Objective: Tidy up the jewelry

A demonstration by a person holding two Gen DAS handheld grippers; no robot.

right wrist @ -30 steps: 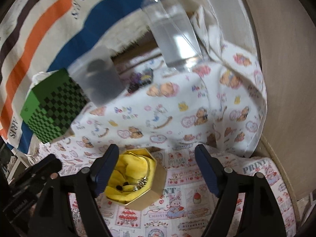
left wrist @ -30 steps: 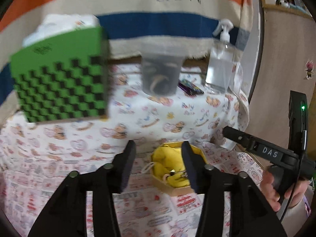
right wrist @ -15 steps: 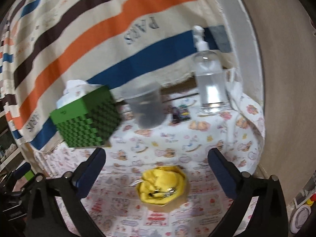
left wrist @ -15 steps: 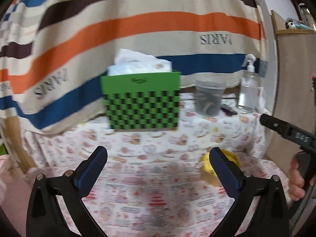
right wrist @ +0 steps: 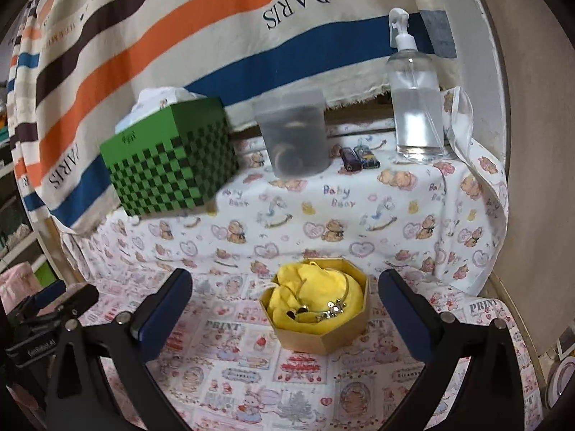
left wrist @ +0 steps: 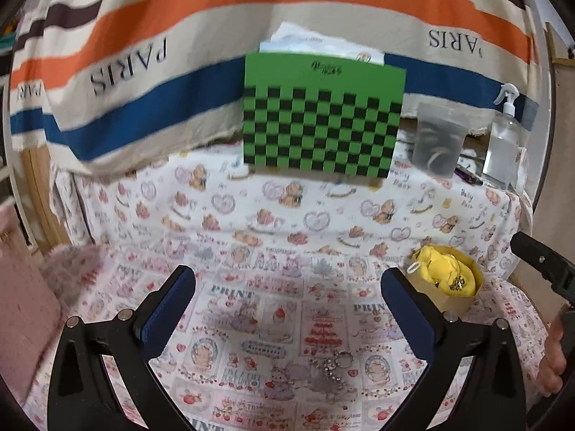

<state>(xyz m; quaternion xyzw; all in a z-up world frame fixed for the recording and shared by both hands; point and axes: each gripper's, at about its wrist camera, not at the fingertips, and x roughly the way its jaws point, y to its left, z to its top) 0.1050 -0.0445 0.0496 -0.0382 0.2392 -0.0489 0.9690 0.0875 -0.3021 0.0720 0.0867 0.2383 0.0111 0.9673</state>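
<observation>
A gold octagonal jewelry box (right wrist: 320, 330) lined with yellow cloth (right wrist: 312, 294) sits on the printed tablecloth; a necklace with a sparkly pendant (right wrist: 332, 309) lies in it. The box also shows at the right of the left wrist view (left wrist: 445, 287). A loose sparkly piece with a ring (left wrist: 332, 366) lies on the cloth near the front, between the left fingers. My left gripper (left wrist: 287, 309) is open and empty above the cloth. My right gripper (right wrist: 285, 309) is open and empty, with the box between and beyond its fingers.
A green checkered tissue box (right wrist: 169, 158), a frosted plastic tub (right wrist: 293, 136), two lighters (right wrist: 359, 158) and a clear spray bottle (right wrist: 413, 104) stand along the back. A striped "PARIS" cloth (right wrist: 179, 28) hangs behind. A wooden panel (right wrist: 532, 143) is at the right.
Both grippers have pulled back from the jewelry box and opened wide. The left view has swung left, so the box now sits at its right and the loose piece on the cloth shows.
</observation>
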